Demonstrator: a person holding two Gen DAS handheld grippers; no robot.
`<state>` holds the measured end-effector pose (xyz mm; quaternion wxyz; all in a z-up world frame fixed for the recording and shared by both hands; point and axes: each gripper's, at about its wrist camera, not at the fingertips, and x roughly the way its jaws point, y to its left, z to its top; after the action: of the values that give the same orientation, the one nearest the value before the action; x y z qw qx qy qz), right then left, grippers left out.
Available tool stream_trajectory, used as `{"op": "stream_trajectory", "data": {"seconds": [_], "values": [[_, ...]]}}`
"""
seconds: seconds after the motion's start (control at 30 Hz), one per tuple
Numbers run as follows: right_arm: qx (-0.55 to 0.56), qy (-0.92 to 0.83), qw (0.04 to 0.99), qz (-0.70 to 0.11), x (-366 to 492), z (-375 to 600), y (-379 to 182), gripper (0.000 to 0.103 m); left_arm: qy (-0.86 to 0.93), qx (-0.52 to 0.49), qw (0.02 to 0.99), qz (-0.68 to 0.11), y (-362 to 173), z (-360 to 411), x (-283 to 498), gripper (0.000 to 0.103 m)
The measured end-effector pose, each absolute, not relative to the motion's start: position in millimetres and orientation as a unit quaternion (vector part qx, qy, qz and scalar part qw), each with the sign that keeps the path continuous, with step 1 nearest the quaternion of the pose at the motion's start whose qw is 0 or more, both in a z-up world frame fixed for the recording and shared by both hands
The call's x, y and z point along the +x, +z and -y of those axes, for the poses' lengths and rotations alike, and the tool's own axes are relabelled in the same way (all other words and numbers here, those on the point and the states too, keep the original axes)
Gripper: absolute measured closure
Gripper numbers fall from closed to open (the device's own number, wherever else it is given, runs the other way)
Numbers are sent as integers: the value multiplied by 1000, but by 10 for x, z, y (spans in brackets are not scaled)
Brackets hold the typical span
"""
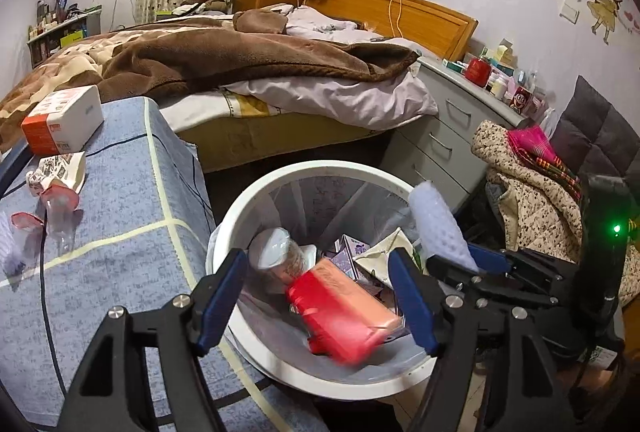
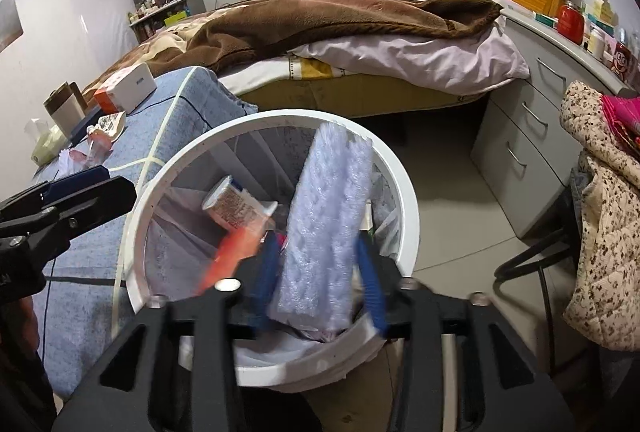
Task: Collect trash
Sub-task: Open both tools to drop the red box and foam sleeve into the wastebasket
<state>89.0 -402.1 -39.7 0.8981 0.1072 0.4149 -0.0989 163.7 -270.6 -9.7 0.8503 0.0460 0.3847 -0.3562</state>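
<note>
At lower centre of the left view, the left gripper [image 1: 316, 302] hangs with jaws spread over the white bin [image 1: 240, 208]; a blurred red pack [image 1: 340, 316] sits between them, apparently dropping in. The right gripper [image 2: 324, 272] pinches a pale blue packet [image 2: 328, 216] above the bin, so releasing it seems next. Further wrappers [image 1: 56, 184] wait on the blue-covered desk [image 1: 128, 216], upper left.

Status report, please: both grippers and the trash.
Left gripper open over trash bin, red box dropping in. Right gripper holds pale textured pack above bin. Nothing blocking.
</note>
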Motion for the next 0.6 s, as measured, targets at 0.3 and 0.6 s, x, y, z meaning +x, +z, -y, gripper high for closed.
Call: {"op": "stream_trajectory", "data": {"seconds": [0.3, 0.6], "values": [[98, -101, 904, -404, 876, 3967, -320, 42, -348, 37, 856, -381, -42, 2558, 1635, 28], [96, -106, 910, -389, 874, 3874, -246, 42, -329, 31, 868, -371, 42, 2350, 1637, 27]]}}
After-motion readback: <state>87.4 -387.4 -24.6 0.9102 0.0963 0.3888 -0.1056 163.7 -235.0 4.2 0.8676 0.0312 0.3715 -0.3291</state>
